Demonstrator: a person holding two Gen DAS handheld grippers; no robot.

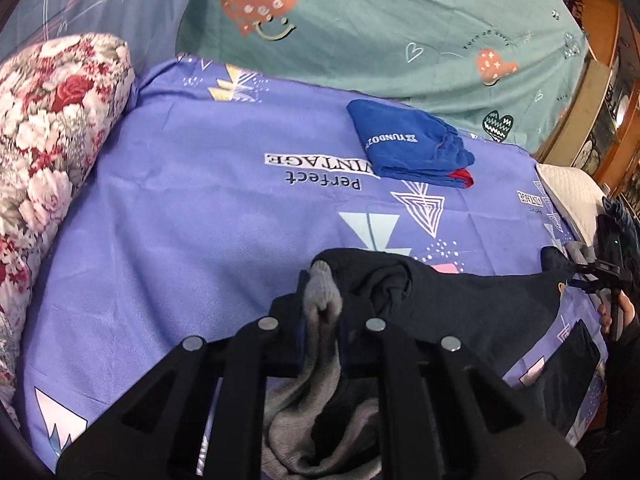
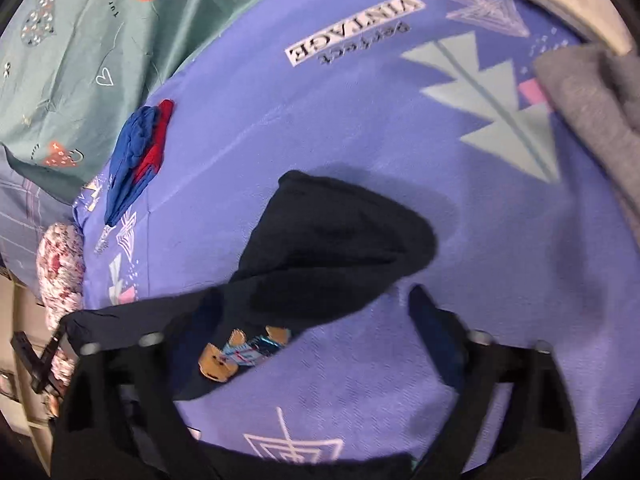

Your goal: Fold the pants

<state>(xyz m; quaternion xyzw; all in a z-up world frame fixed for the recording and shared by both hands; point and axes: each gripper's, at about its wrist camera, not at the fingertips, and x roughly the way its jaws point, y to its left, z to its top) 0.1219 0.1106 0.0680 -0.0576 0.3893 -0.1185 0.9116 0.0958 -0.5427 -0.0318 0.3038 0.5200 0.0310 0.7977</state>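
A: Nearest the lens, left wrist view: left gripper (image 1: 324, 304) clenched on a grey-lined edge of the dark pants (image 1: 460, 300), fabric bunched between the jaws and trailing down toward 6 o'clock.

B: And at the right wrist view? Right gripper (image 2: 316, 312) with jaws apart, nothing pinched; one finger (image 2: 436, 332) bare against the purple sheet (image 2: 360, 140), the other half hidden under the pants' dark cloth near the bear patch (image 2: 240, 352).

A: Placed where, the pants?

B: Heaped on the purple sheet, centre to 7 o'clock in the right view; at 3 to 6 o'clock in the left view, draped off toward the bed's edge. Crumpled, not laid flat.

A: Farther out?

B: Blue folded garment (image 1: 412, 148) at 1 o'clock in the left view, neat, red showing beneath. Grey cloth (image 2: 592, 112) at 2 o'clock in the right view. Floral pillow (image 1: 56, 128) at 9 o'clock, green heart-print sheet (image 1: 400, 20) beyond at 12.

A: Progress, then?

B: Early, by the look of it. One edge gripped, no crease made. Still to do, probably: spreading flat, leg over leg, then halving.
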